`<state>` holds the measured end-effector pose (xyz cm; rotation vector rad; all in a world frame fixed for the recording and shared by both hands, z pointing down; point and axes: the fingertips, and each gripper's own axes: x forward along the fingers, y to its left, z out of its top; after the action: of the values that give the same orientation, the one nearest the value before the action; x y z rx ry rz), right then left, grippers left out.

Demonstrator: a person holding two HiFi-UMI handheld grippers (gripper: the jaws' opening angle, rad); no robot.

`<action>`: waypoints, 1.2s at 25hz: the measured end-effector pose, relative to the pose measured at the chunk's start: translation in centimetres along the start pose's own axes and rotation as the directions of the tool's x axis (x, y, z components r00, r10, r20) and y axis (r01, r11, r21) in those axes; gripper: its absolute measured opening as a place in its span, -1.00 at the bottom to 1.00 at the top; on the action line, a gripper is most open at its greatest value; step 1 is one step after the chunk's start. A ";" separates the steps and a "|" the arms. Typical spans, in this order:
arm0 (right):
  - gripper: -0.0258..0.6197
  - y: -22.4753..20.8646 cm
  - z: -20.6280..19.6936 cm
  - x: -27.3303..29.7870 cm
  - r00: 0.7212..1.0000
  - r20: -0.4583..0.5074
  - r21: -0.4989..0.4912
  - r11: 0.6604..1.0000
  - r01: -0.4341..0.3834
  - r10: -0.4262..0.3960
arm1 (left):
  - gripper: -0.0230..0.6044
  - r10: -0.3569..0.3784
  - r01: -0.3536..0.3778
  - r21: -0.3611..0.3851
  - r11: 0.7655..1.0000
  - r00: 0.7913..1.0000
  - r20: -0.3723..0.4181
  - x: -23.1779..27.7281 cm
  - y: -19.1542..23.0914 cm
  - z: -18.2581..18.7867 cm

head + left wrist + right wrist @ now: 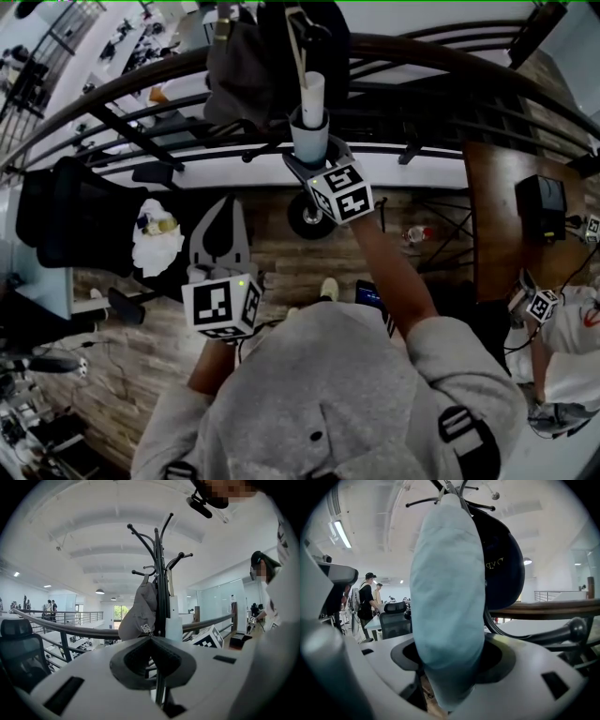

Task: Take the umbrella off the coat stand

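The umbrella (447,602), a soft roll of smooth pale blue fabric, is hung upright on the thin black metal coat stand (159,569), beside a grey cap (139,613). It is clasped between the fingers of the right gripper (310,155). The fingers of the left gripper (221,239) are clenched on nothing and held lower, apart from the curved railing (450,54).

Umbrella (447,597), between the jaws of the right hand-held gripper (450,667): plain pale blue.
Hat (502,564), just behind it: black, pale lettering.
Coat stand (159,573), ahead of the left hand-held gripper (152,641): black.
Cap (140,613) hanging there: grey, white lettering.
Marker cube (340,192) on the right hand-held gripper: black-and-white squares.
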<state>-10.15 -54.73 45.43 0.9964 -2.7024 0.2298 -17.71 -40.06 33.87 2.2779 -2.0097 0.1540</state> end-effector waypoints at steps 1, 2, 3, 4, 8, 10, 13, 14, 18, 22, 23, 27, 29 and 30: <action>-0.02 -0.1 0.1 -0.1 1.000 -0.002 -0.002 1.000 0.004 -0.004 | -0.88 0.001 -0.001 -0.001 1.000 1.000 0.002 0.0 0.1 0.1; -0.03 -0.1 0.1 -0.2 1.000 -0.005 -0.001 1.000 0.008 -0.008 | -0.88 0.002 -0.002 -0.003 1.000 1.000 0.004 0.0 0.2 0.2; -0.04 -0.1 0.1 -0.3 1.000 -0.010 0.002 1.000 0.010 -0.010 | -0.88 0.004 -0.004 -0.004 1.000 1.000 0.005 -0.1 0.2 0.3; -0.05 0.0 0.0 -0.5 1.000 -0.015 0.004 1.000 0.012 -0.012 | -0.88 0.005 -0.005 -0.005 1.000 1.000 0.005 -0.2 0.3 0.4; -0.06 -0.2 0.5 -0.9 1.000 -0.012 -0.021 1.000 0.024 -0.024 | -0.88 0.003 -0.003 0.000 1.000 1.000 0.022 -0.2 0.5 1.0; -0.06 -0.3 1.0 -1.3 0.999 0.001 -0.023 0.999 0.034 -0.034 | -0.88 -0.001 0.001 0.001 1.000 1.000 0.019 -0.3 0.5 0.7; -0.06 -0.6 2.0 -2.1 0.999 0.021 0.001 0.999 0.034 -0.034 | -0.88 -0.005 0.005 -0.001 1.000 1.000 0.009 -0.4 -0.1 0.4; -0.06 -0.7 2.3 -2.3 0.999 0.027 0.006 0.999 0.034 -0.034 | -0.88 -0.007 0.007 -0.002 1.000 1.000 0.009 -0.4 -0.3 0.5; -0.06 -0.7 3.5 -2.7 0.998 0.039 0.007 0.999 0.039 -0.039 | -0.88 -0.025 0.025 -0.003 1.000 0.999 0.021 -0.7 -0.7 1.0; -0.06 -0.4 5.0 -3.5 0.997 0.067 -0.001 0.999 0.046 -0.046 | -0.88 -0.034 0.034 -0.002 0.999 0.999 0.026 -0.9 -0.9 1.0; -0.06 -0.3 5.3 -3.8 0.996 0.075 -0.001 0.999 0.046 -0.046 | -0.88 -0.035 0.036 -0.001 0.999 0.999 0.026 -0.9 -1.0 1.0; -0.06 -0.2 6.5 -4.7 0.994 0.096 0.006 0.998 0.055 -0.055 | -0.88 -0.039 0.039 -0.006 0.999 0.999 0.028 -1.0 -0.9 1.1; -0.06 -0.2 6.8 -5.0 0.993 0.100 0.006 0.998 0.060 -0.061 | -0.88 -0.041 0.042 -0.008 0.999 0.999 0.030 -1.0 -0.9 1.0; -0.06 -0.2 7.0 -5.2 0.993 0.104 0.000 0.998 0.063 -0.063 | -0.88 -0.043 0.044 -0.009 0.999 0.999 0.031 -1.0 -0.9 1.0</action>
<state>-7.45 -53.33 37.28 1.1203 -2.7574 0.1659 -16.96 -39.10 32.72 2.3303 -1.9692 0.1061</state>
